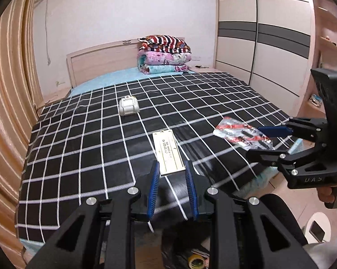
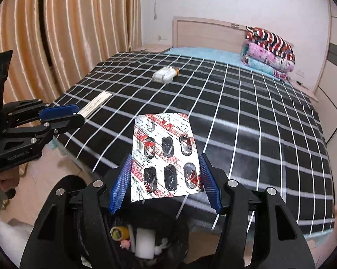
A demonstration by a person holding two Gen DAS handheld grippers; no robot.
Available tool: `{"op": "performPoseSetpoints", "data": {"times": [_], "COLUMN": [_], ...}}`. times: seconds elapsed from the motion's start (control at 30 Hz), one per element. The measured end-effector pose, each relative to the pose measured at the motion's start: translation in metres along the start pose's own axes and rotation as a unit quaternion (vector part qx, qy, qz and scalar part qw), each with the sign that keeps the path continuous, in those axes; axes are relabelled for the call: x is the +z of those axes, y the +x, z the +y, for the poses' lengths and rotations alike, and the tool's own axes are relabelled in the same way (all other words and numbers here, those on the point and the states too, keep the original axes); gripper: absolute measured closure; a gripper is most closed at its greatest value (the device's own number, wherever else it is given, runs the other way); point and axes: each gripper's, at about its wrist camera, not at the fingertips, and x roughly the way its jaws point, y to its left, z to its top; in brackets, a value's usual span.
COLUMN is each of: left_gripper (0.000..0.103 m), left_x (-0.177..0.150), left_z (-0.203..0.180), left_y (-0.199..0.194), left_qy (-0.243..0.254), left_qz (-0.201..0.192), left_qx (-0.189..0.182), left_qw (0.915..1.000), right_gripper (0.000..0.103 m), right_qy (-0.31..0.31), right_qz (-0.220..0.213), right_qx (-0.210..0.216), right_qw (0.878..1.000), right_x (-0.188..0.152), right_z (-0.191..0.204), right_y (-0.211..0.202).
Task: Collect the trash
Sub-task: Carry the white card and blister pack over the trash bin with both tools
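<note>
Left gripper (image 1: 172,168) clamps a flat cream card (image 1: 167,151), right gripper (image 2: 166,177) grips an emptied blister pack (image 2: 165,157) over the bin (image 2: 146,242)

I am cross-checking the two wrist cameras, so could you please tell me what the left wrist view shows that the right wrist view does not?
Left wrist view only: the sliding-door wardrobe.

Right wrist view only: the black-lined trash bin's contents.

Both: the black-and-white checked bedspread, white plastic bottle, long white card in the left tongs, and emptied red-and-silver blister pack in the right tongs.

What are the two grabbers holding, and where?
Left gripper pinches the card by its near end. Right gripper pinches the pill pack by its side edges.
</note>
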Motion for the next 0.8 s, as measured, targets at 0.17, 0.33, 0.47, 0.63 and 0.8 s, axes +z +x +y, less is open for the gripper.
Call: {"op": "performPoseSetpoints", "data": {"times": [0.17,0.33,0.47,0.63,0.8], "left_gripper": [0.080,0.080,0.080,0.080,0.080], "left_x": [-0.026,-0.057,-0.081,-0.111,-0.138], "left_z": [-0.016,-0.034,-0.046,-0.061,-0.069], "left_y": [-0.006,-0.003,0.004,0.028,0.058], "left_qy": [0.005,0.013,0.018,0.037,0.038], "left_qz": [0.016,0.051,0.080,0.121,0.167], "left_qx": [-0.019,-0.043,-0.059,-0.042,-0.052], "left_qw": [0.9997,0.9977,0.9949,0.9911,0.9838], "right_gripper": [0.044,0.044,0.044,0.044,0.044], "right_qy": [-0.022,-0.021,-0.018,-0.020,-0.015], "right_qz": [0.008,0.028,0.045,0.096,0.132], "right_qx": [-0.010,0.004,0.023,0.011,0.003], "right_qw": [1.000,0.999,0.999,0.995,0.991], "right_x": [-0.031,-0.059,-0.079,-0.106,-0.121], "right_z": [0.020,0.029,0.038,0.044,0.041], "right_y": [-0.011,-0.014,-0.013,0.013,0.043]}}
